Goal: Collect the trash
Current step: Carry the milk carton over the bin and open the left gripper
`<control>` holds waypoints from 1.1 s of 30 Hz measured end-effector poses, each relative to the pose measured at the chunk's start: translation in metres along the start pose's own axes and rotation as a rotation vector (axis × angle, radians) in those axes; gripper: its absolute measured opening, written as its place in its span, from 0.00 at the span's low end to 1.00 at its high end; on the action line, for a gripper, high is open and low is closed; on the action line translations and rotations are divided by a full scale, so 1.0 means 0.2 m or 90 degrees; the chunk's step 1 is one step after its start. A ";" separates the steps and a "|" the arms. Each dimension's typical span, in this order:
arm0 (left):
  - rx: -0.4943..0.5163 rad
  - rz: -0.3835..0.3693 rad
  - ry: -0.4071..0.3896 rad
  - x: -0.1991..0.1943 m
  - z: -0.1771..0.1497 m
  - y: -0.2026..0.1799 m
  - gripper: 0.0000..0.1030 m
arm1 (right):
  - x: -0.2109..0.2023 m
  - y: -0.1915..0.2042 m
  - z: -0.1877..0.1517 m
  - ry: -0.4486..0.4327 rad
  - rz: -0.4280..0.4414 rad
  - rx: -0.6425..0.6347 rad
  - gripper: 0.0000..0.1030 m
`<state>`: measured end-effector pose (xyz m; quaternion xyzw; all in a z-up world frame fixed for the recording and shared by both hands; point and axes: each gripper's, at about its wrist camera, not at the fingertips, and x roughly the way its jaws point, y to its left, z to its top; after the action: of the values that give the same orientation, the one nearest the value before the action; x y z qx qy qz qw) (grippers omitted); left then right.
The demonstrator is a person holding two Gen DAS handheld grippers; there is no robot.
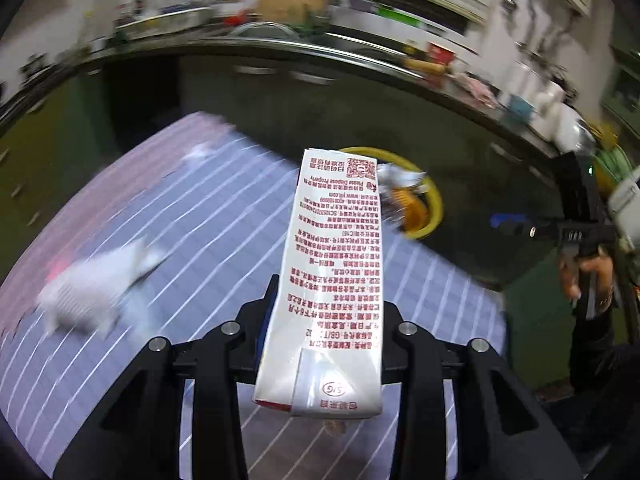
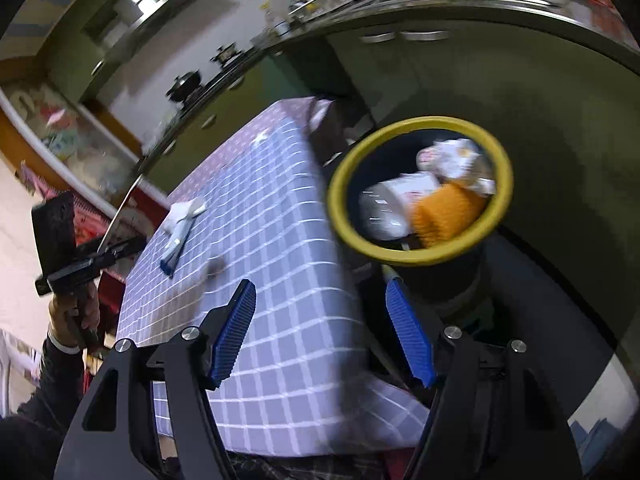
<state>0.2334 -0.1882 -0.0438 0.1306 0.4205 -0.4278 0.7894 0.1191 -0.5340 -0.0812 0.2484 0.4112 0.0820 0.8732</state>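
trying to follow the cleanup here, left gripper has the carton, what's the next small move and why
Probably carry the carton on toward the yellow-rimmed bin and let go above its mouth. The left gripper is clamped on the carton over the checked tablecloth, short of the bin beyond the table edge. The bin already holds trash, and the right gripper is open and empty.

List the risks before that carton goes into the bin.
1. The left gripper clamps the milk carton only near its bottom end, so the long free end could swing or slip out.
2. The yellow-rimmed trash bin sits off the table's edge and already holds trash, so the carton may catch the rim.
3. Crumpled tissue remains on the tablecloth.
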 end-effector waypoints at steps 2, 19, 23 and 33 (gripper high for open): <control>0.026 -0.011 0.010 0.13 0.13 -0.09 0.34 | -0.06 -0.09 -0.02 -0.010 -0.008 0.021 0.65; 0.040 0.009 0.149 1.26 0.73 -0.27 0.50 | -0.28 -0.65 -0.18 -0.051 -0.025 0.180 0.66; 0.012 0.004 0.134 1.19 0.71 -0.22 0.51 | -0.26 -0.63 -0.19 -0.042 -0.019 0.173 0.66; -0.055 -0.013 -0.036 0.40 0.33 -0.07 0.60 | -0.16 -0.43 -0.12 -0.008 -0.017 0.112 0.67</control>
<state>0.2807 -0.2797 -0.0632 0.0801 0.4173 -0.4209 0.8014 0.0745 -0.6111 -0.1159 0.3192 0.4148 0.0321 0.8515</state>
